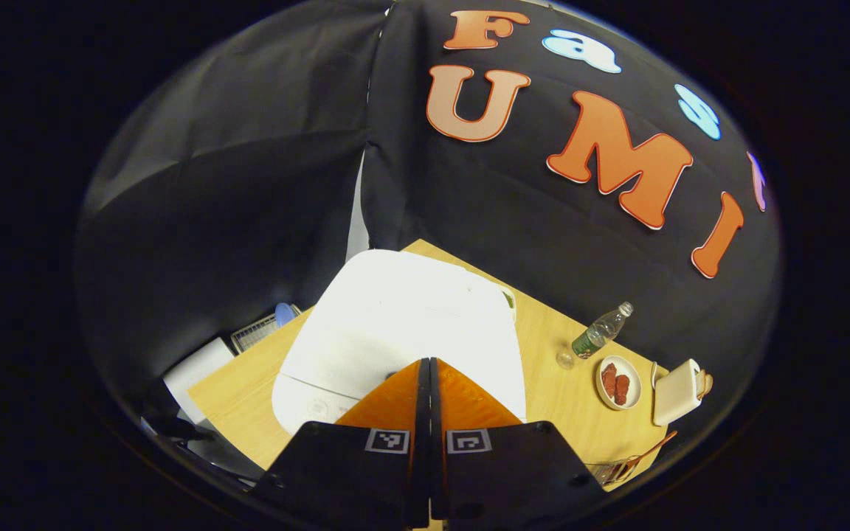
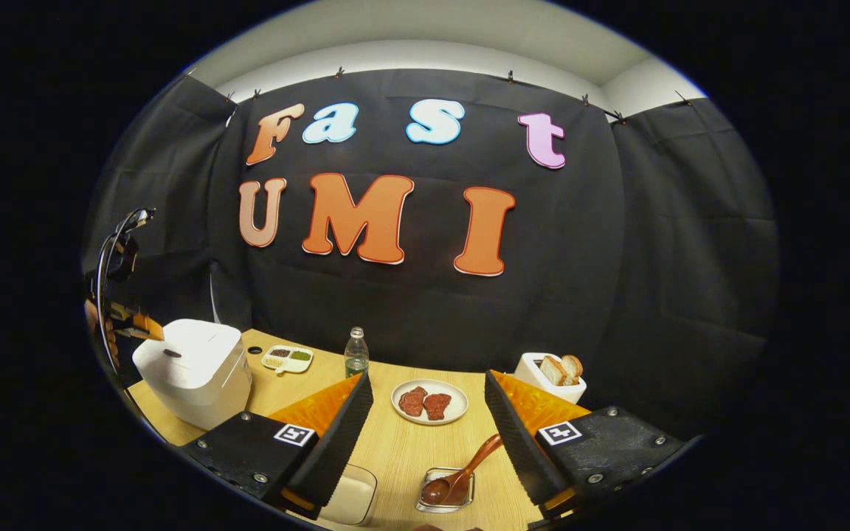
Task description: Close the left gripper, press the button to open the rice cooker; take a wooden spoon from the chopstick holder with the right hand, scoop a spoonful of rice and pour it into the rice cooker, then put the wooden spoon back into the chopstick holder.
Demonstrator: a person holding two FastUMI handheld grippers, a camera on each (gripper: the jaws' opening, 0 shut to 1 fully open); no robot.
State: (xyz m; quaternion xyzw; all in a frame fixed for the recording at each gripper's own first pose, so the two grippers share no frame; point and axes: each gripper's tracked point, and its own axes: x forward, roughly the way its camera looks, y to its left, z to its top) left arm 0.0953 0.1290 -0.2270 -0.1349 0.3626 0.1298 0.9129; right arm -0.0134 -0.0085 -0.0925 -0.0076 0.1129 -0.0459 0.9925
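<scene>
Table point(image 2: 403, 450): light wood top, lies under and ahead of both grippers.

Rice cooker point(image 1: 403, 332): white, lid down. In the left gripper view it sits directly ahead of the fingertips, which hover at its front edge; contact cannot be judged. In the right gripper view it stands far to that gripper's left. No brand mark readable on it.

Left gripper point(image 1: 429, 361): fingers pressed together, nothing between them. Square black-and-white marker tags on each finger base; not legible as text.

Right gripper point(image 2: 429, 383): fingers spread wide apart, holding nothing, raised above the table. One marker tag on each finger base.

Toaster point(image 2: 547, 376): white, bread slices standing in it, just ahead of the right finger.

Plate point(image 2: 429, 402): white, two reddish-brown pieces on it, straight ahead between the right gripper's fingers.

Bottle point(image 2: 356, 354): clear, green label, text too small to read, beyond the plate.

Wooden spoon point(image 2: 462, 472): rests tilted in a small clear holder point(image 2: 446, 493), low between the right gripper's fingers, bowl end down.

Clear container point(image 2: 351, 498): pale contents, beside the left finger of the right gripper.

Small divided dish point(image 2: 287, 359): beside the cooker.
</scene>
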